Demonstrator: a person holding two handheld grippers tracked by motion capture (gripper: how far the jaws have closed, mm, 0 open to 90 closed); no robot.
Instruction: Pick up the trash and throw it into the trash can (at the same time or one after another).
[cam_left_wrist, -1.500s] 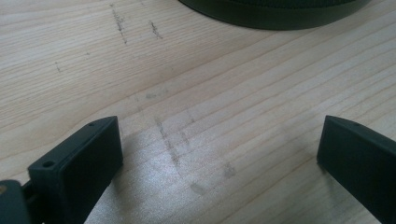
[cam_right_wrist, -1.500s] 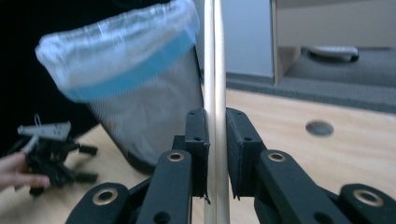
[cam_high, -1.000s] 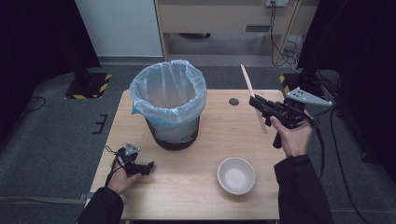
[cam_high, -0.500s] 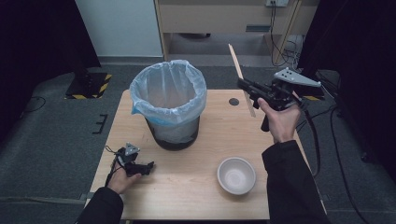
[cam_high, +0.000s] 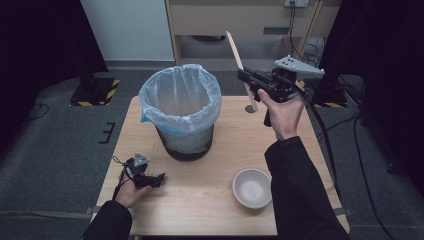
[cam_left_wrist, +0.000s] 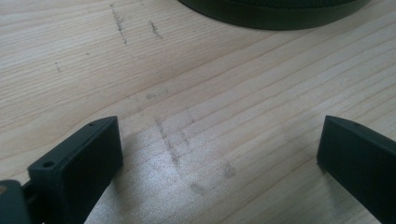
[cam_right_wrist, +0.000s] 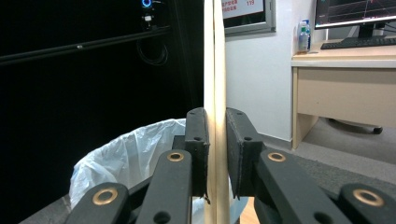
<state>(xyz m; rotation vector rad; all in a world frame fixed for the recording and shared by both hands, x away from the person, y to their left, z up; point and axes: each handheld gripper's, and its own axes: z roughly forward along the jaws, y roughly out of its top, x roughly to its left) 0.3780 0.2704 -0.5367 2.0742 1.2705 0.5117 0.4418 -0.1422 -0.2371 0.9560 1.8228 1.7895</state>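
A thin pale wooden stick (cam_high: 241, 70) stands almost upright in my right gripper (cam_high: 246, 76), which is shut on it above the table's far right part. In the right gripper view the stick (cam_right_wrist: 214, 70) is pinched between the two black pads (cam_right_wrist: 198, 140) and rises out of the top of the picture. A black bin lined with a pale blue bag (cam_high: 180, 102) stands left of that gripper, and its bag (cam_right_wrist: 126, 156) shows beyond the jaws. My left gripper (cam_high: 157, 178) rests on the near left of the table (cam_high: 210, 200), open, with bare wood between its fingers (cam_left_wrist: 88, 154).
A white bowl (cam_high: 252, 187) sits at the near right of the table. A small dark round thing (cam_high: 250, 108) lies on the wood under the stick. The bin's dark base (cam_left_wrist: 280, 11) is just ahead of the left gripper. A desk and monitor (cam_right_wrist: 355, 14) stand behind.
My right hand has lifted the stick and carried it left and away, toward the bin. The left hand has stayed put.
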